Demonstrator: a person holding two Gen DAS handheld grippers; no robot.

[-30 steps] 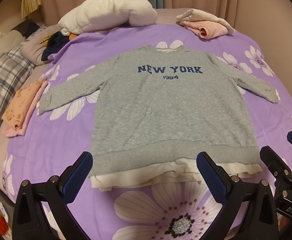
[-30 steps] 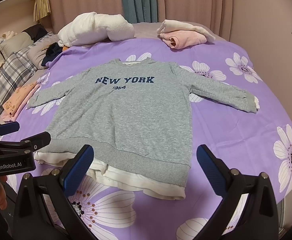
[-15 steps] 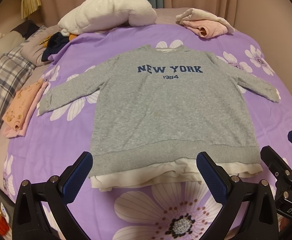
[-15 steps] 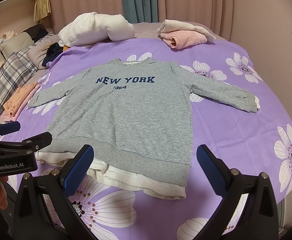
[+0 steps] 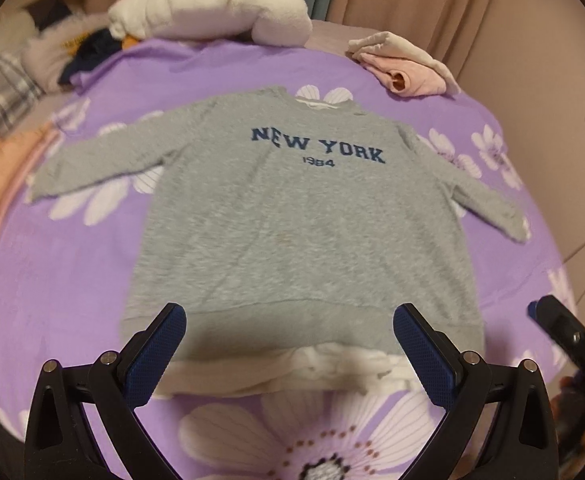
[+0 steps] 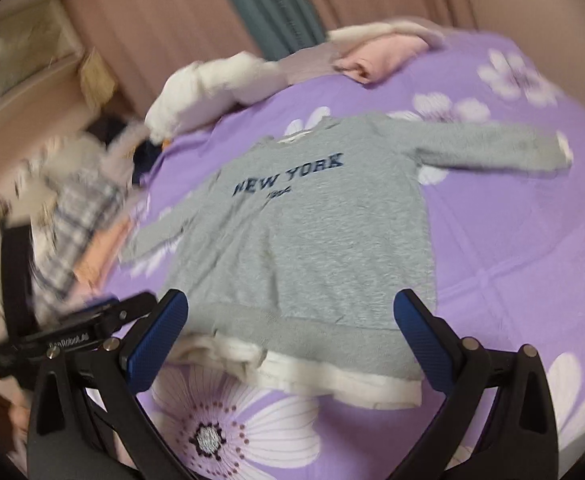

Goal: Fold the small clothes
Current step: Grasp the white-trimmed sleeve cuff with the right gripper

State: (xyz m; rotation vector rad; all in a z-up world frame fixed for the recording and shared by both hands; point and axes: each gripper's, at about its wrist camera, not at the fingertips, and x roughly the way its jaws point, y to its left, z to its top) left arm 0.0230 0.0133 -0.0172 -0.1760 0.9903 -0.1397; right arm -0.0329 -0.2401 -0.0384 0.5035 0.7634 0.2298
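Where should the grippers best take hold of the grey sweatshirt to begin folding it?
Probably at a sleeve cuff, coming from the side. The sweatshirt lies flat, face up, sleeves spread out, so each thin cuff edge is free. Both grippers, left and right, are open near the hem.

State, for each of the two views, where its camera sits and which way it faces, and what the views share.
Left wrist: on the left gripper, facing up the bed over the grey sweatshirt; both open fingers show, with the right gripper at the edge.
Right wrist: on the right gripper, tilted, facing the sweatshirt; open fingers and the left gripper show.
Shared: the sweatshirt, white bundle, pink clothes.
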